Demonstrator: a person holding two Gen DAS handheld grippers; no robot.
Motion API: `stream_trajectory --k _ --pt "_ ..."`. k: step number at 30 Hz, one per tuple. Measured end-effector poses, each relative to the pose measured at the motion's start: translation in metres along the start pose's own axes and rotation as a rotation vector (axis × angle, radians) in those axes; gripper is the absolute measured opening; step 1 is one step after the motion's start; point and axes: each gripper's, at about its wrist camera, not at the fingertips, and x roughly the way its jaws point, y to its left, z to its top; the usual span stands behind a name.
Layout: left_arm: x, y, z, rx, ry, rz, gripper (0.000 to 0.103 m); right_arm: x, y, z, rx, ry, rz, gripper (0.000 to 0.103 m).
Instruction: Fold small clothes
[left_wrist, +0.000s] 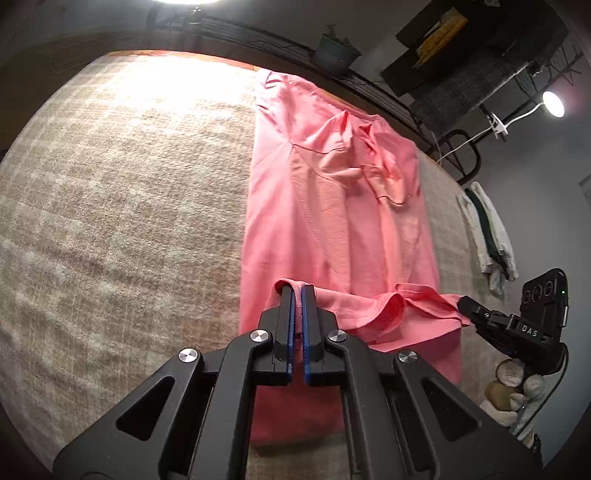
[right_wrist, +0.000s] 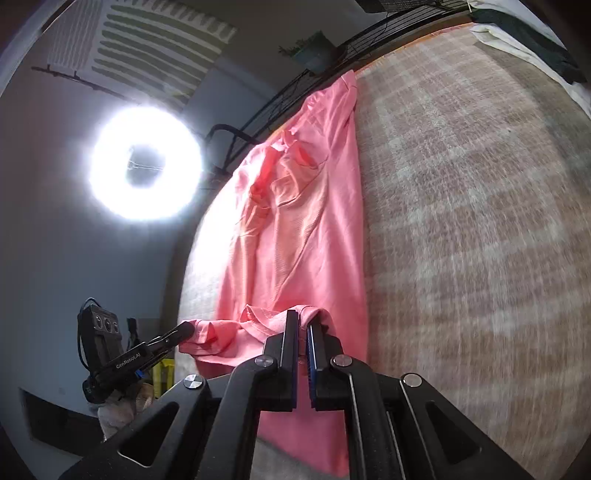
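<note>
Pink shirt (left_wrist: 332, 221) lies lengthwise on the beige checked blanket (left_wrist: 129, 221), running from 6 toward 12 o'clock in both wrist views, collar end far. Near hem lifted off the blanket — left claw (left_wrist: 297, 291) pinched tight on 1 corner, right claw (right_wrist: 302, 319) clamped on the other, hem sagging between them. White-and-green folded cloth (left_wrist: 487, 236) at 3 o'clock, blanket edge. Ring light (right_wrist: 146, 164) at 10 o'clock in right view.

Big beige checked blanket (left_wrist: 122, 206) covers the whole surface. Past its far edge there's a black wire rack (left_wrist: 258, 40) with a small potted plant (left_wrist: 336, 51) on it. Ring light (right_wrist: 146, 164) glows off the blanket's side, and white-and-green folded cloth (left_wrist: 487, 232) lies along another edge.
</note>
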Motion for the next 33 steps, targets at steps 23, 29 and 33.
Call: stream_trajectory --k 23,29,33 --pt "0.012 -0.013 -0.049 0.287 0.147 0.027 0.027 0.03 0.048 -0.041 -0.447 0.195 -0.075 0.019" --pt "0.026 -0.024 -0.02 0.319 0.075 0.075 0.027 0.039 0.037 -0.019 -0.409 0.13 -0.121 0.019" --pt "0.033 -0.025 0.011 0.296 -0.002 0.117 0.027 0.035 0.029 0.002 -0.383 0.047 -0.148 0.019"
